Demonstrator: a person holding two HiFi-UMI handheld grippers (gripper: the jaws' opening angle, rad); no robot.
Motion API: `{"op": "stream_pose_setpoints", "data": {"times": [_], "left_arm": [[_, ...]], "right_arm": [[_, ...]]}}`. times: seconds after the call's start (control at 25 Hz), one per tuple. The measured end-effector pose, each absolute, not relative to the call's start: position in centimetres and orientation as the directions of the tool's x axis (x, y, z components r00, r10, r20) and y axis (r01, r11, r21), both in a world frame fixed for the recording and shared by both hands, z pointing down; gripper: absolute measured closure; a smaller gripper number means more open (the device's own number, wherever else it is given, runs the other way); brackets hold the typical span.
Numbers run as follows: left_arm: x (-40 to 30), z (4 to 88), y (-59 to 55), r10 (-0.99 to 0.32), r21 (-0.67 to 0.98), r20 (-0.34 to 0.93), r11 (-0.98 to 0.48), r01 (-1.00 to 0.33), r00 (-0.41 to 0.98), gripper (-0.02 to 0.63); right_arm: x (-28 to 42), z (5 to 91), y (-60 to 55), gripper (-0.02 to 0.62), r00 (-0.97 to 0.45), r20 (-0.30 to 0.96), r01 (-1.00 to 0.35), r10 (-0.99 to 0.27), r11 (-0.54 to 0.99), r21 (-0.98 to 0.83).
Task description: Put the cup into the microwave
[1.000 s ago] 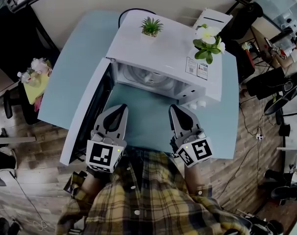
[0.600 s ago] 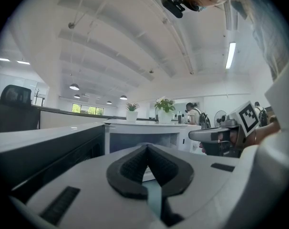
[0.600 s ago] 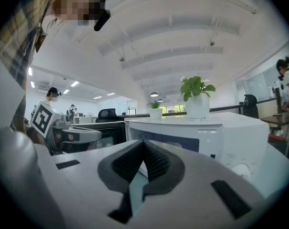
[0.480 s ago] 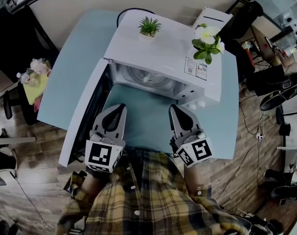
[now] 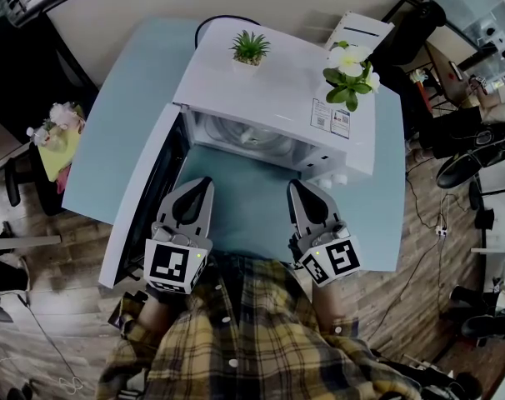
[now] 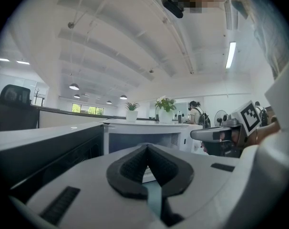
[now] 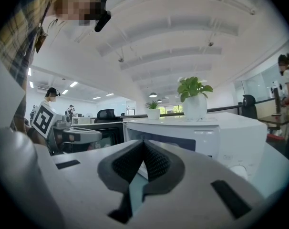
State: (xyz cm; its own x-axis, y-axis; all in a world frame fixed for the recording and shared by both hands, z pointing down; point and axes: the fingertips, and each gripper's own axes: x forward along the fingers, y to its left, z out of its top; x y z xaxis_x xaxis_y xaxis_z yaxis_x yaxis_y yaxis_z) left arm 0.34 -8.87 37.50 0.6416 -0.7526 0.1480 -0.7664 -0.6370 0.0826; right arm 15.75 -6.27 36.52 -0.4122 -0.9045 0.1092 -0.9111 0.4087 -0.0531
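No change over the last second: left gripper [image 5: 204, 182] and right gripper [image 5: 297, 184], both pressed together and empty, stay at the table [image 5: 119, 132] near edge facing the open microwave [image 5: 269, 77]; cup not clearly seen, maybe the pale blob [image 5: 251, 138] inside, so probably already placed.

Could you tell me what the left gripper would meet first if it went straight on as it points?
Most likely the microwave: the left gripper, shut and empty, points into its open cavity, right of the open door, so it would probably enter. Depth is unclear.
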Motion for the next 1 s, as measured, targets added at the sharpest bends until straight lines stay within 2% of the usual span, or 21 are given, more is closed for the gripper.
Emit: {"op": "stream_pose_setpoints", "data": {"times": [1.0], "left_arm": [[0.63,37.86,-8.81,-0.745,0.085,0.164,-0.643,-0.761,0.647,0.609]], "right_arm": [[15.5,37.02,-6.59,0.594,-0.422,0.124,-0.907,-0.898,0.418,-0.059]]}}
